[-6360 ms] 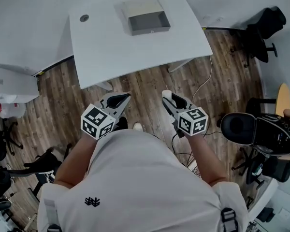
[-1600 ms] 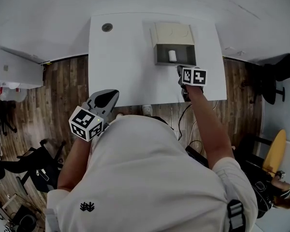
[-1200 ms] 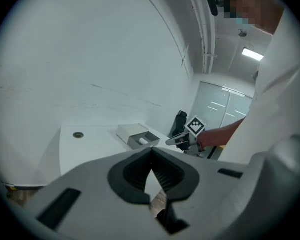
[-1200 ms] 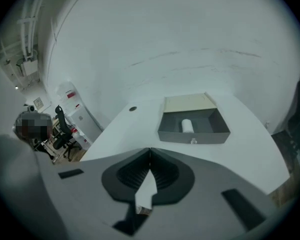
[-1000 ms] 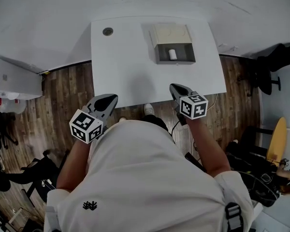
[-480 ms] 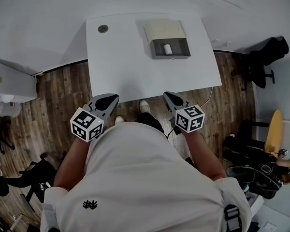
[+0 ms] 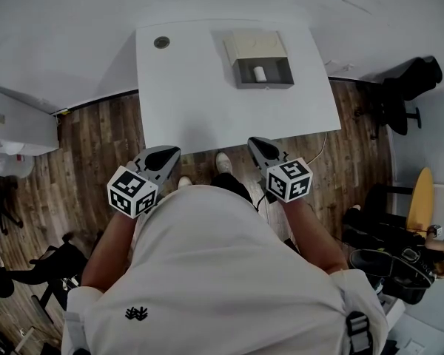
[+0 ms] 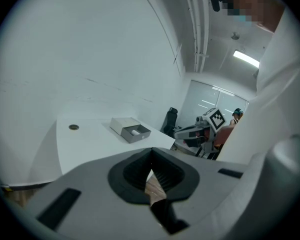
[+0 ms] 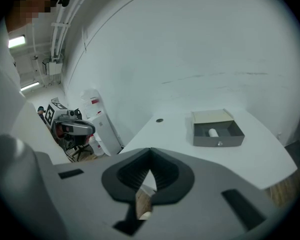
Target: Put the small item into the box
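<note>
The box [image 7: 260,59] stands at the far side of the white table [image 7: 200,87], its grey drawer pulled open in front of its beige top. A small white cylinder [image 7: 260,73] lies inside the drawer, and it also shows in the left gripper view as the small item [image 8: 135,131] and in the right gripper view as the small item [image 9: 213,132] in the box [image 9: 217,129]. My left gripper [image 7: 165,157] is shut and empty, held near my body, off the table's near edge. My right gripper [image 7: 260,148] is likewise shut and empty, well short of the box.
A round cable hole [image 7: 161,42] sits in the table's far left corner. Black office chairs [image 7: 411,76] stand to the right, a white cabinet [image 7: 15,124] to the left. Wooden floor [image 7: 96,146] lies below both grippers; a cable hangs by the table's right edge.
The right gripper has drawn back from the box to my body and holds nothing; the white item it carried earlier now lies in the drawer. The left gripper has barely moved.
</note>
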The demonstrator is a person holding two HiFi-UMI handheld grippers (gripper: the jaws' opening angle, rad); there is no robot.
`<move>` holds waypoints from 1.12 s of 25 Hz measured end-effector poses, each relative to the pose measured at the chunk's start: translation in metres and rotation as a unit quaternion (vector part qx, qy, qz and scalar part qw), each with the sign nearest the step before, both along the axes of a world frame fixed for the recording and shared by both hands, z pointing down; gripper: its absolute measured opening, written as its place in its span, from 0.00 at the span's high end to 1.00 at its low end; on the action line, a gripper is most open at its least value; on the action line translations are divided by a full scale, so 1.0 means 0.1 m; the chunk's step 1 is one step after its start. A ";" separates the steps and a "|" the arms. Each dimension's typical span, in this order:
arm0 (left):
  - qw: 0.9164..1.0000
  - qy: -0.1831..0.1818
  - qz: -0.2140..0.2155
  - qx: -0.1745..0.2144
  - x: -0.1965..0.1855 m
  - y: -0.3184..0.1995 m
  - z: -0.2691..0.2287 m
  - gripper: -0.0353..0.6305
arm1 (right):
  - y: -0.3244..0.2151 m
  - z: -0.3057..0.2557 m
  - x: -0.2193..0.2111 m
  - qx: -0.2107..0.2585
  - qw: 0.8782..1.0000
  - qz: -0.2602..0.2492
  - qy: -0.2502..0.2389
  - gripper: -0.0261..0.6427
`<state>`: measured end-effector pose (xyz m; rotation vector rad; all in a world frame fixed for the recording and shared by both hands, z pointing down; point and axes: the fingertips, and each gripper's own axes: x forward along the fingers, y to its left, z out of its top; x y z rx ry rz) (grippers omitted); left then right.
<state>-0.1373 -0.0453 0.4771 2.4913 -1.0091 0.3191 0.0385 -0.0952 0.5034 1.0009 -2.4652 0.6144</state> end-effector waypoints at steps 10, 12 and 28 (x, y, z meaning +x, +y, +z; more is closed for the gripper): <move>1.000 0.002 0.000 0.007 -0.04 0.04 -0.02 0.94 | 0.02 -0.07 -0.08 0.010 1.000 -0.001 -0.004 0.95; 1.000 0.002 -0.001 0.006 -0.04 0.06 -0.01 0.94 | 0.03 -0.09 -0.09 0.012 1.000 -0.003 -0.005 0.95; 1.000 0.002 -0.004 0.001 -0.05 0.14 0.02 0.94 | 0.11 -0.17 -0.17 0.024 0.999 -0.024 -0.006 0.95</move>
